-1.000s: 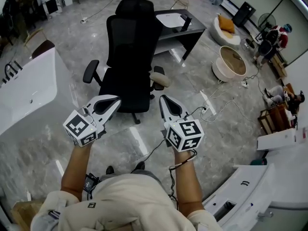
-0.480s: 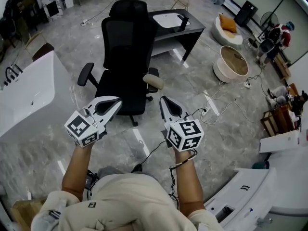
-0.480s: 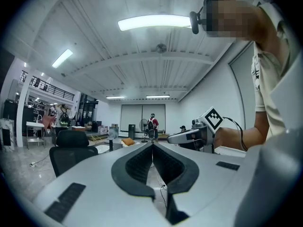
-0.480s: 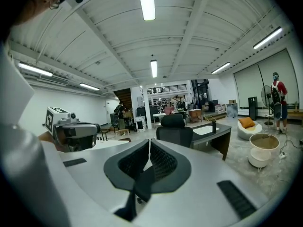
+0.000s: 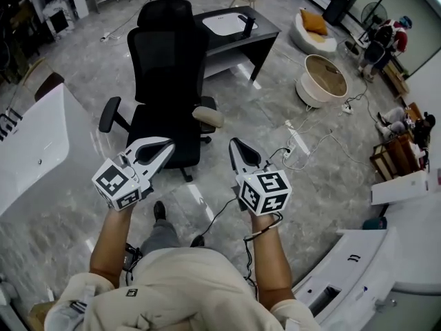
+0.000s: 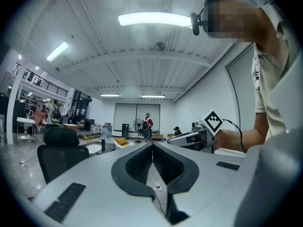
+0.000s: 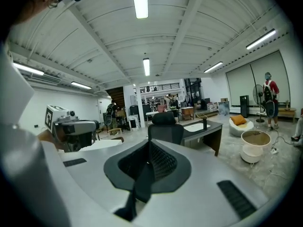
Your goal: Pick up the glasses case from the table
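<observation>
– Looking across every view, can the glasses case be made out?
– No glasses case can be picked out. Beyond the black office chair (image 5: 167,74) a dark desk (image 5: 269,32) is seen, with a white tray-like thing (image 5: 227,23) on it. Whether the case lies there cannot be told.
– How are the grippers carried?
– The left gripper (image 5: 167,145) and right gripper (image 5: 234,143) are held on the near side of the chair, each with its jaws pressed together and nothing between them.
– How should the case be taken?
– A light, stiff, rather smooth shell is to be expected. It is probably best clamped across its narrow width at mid-length, so that it is neither tipped nor let slip.
</observation>
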The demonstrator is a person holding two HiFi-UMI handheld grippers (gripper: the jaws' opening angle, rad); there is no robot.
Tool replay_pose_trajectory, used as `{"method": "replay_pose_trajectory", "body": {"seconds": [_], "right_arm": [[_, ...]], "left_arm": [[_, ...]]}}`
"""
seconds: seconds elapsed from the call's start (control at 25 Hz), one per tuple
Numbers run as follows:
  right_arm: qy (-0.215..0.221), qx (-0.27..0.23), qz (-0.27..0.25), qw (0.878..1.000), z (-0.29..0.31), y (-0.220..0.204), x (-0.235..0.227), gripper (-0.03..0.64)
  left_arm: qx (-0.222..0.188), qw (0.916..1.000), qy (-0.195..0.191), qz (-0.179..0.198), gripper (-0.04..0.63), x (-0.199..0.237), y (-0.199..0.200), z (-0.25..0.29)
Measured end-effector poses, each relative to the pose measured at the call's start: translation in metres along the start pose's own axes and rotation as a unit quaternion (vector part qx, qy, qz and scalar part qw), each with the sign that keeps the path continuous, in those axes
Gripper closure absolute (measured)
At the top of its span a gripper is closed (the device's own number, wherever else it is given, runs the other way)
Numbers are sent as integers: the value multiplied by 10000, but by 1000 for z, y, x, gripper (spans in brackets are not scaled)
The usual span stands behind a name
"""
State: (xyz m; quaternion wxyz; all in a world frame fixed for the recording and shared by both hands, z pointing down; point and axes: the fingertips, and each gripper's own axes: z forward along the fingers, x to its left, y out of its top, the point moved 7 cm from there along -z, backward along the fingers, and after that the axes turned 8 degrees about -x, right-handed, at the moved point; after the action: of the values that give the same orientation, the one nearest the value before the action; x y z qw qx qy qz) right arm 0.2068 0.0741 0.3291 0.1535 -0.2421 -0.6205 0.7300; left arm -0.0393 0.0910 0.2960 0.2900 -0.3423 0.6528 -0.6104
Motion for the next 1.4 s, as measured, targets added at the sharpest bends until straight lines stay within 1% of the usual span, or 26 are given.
{"method": "replay_pose_trajectory", "body": {"seconds": [0.16, 0.32, 0.48, 0.68, 0.96, 1.28, 1.4], "right_arm": [[-331, 55, -34, 9994, 11, -7, -8, 591], [-725, 94, -5, 9973, 35, -9, -15, 591], [-1087, 120, -24, 9940, 61, -7, -20, 591], [-1439, 107, 24, 9895, 91, -6, -26, 591], [-1833, 96, 92, 9830, 119, -10, -33, 591], [-2058, 113, 120, 9785, 149, -11, -37, 591], [-2090, 124, 113, 9778, 161, -12, -37, 591]], "left_arm": [[-40, 9994, -303, -144, 578, 25, -12, 17], [-97, 9974, -672, -248, 578, 68, -24, 38], [-187, 9938, -1048, -336, 578, 108, -25, 62], [-161, 9884, -1457, -386, 578, 147, -32, 87], [-150, 9826, -1783, -504, 578, 185, -37, 108], [-178, 9783, -1998, -528, 578, 221, -42, 121], [-177, 9781, -1996, -561, 578, 235, -42, 122]]}}
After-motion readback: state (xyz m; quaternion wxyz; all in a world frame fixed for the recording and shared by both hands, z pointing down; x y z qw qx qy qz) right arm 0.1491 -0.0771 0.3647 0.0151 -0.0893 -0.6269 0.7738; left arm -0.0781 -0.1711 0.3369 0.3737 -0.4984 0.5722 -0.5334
